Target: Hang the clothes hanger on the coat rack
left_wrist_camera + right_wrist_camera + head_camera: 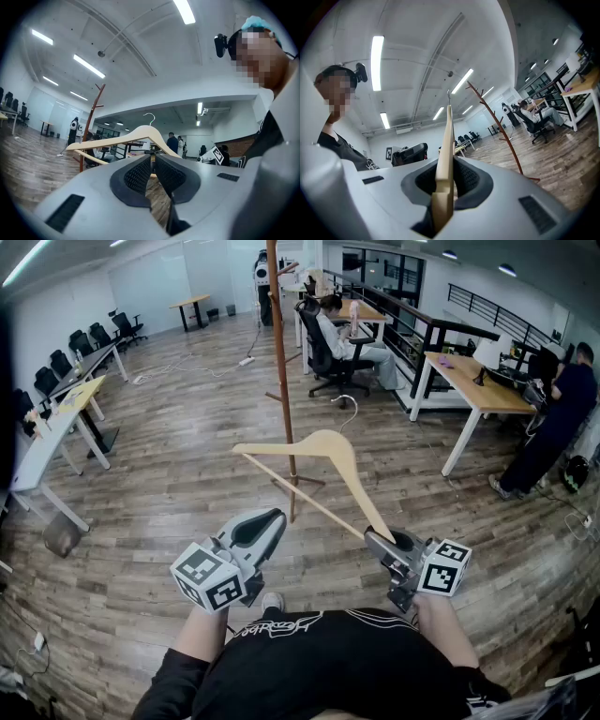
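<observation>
A pale wooden clothes hanger [319,451] with a metal hook [349,409] hangs in the air in front of me. My right gripper [380,540] is shut on the hanger's right arm end; in the right gripper view the wood [446,150] stands edge-on between the pads. My left gripper [272,518] is level at the lower left, shut with nothing in it, just short of the hanger's bottom bar. In the left gripper view the hanger [136,136] shows beyond the jaws. The brown coat rack [279,362] stands on the floor just behind the hanger, also seen as the coat rack [499,126].
A person sits in an office chair [328,362] at a desk behind the rack. Another person [553,423] stands at a wooden desk [473,385] at the right. White tables and chairs [56,418] line the left. Cables [169,367] lie on the wooden floor.
</observation>
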Demonstrator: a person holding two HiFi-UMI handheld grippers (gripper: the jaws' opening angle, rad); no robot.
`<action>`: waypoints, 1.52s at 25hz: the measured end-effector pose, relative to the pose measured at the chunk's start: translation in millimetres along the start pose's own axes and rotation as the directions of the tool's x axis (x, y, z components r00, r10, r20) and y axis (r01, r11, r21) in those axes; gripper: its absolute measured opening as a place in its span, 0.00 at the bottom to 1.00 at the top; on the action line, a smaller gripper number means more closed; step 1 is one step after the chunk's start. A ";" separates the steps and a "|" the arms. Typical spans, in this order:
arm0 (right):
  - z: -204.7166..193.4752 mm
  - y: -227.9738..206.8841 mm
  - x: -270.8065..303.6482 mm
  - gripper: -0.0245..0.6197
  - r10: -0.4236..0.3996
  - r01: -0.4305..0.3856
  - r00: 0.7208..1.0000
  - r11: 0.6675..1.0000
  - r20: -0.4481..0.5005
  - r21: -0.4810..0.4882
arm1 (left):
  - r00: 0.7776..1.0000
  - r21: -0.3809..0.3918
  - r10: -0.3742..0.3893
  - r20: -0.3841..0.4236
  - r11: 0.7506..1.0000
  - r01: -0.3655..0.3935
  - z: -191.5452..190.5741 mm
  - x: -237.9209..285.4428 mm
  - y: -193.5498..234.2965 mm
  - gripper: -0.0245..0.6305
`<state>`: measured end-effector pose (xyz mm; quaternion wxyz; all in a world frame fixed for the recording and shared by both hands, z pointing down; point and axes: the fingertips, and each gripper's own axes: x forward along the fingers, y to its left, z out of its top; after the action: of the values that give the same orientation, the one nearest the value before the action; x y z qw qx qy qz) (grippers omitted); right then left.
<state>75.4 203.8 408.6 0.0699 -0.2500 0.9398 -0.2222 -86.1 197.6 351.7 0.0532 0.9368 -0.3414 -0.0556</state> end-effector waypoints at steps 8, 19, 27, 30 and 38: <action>4.9 7.4 -4.0 0.15 0.014 -0.014 0.999 1.000 0.033 -0.008 | 0.999 0.010 -0.039 -0.013 0.999 0.039 5.5 1.1 -11.1 0.09; 11.5 -18.5 7.3 0.15 0.027 -0.027 0.999 1.000 0.029 0.015 | 0.999 -0.019 -0.053 -0.005 0.998 0.053 2.6 22.3 15.6 0.09; 31.4 -85.4 47.6 0.15 -0.014 0.014 1.000 1.000 -0.003 0.023 | 0.999 -0.090 -0.055 -0.004 0.994 0.054 -9.3 72.2 89.6 0.09; 41.2 -118.7 75.0 0.15 -0.019 0.019 1.000 0.999 -0.016 0.040 | 0.999 -0.119 -0.045 -0.023 0.992 0.042 -17.1 95.4 130.0 0.09; 76.9 -214.0 168.3 0.15 0.005 -0.002 0.999 0.998 -0.046 0.060 | 0.999 -0.153 0.012 -0.038 0.988 -0.018 -8.5 153.3 258.4 0.09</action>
<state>42.3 -76.1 433.5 0.0558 -0.2409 0.9345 -0.2559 -132.0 -97.6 385.3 0.1319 0.9281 -0.3422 -0.0640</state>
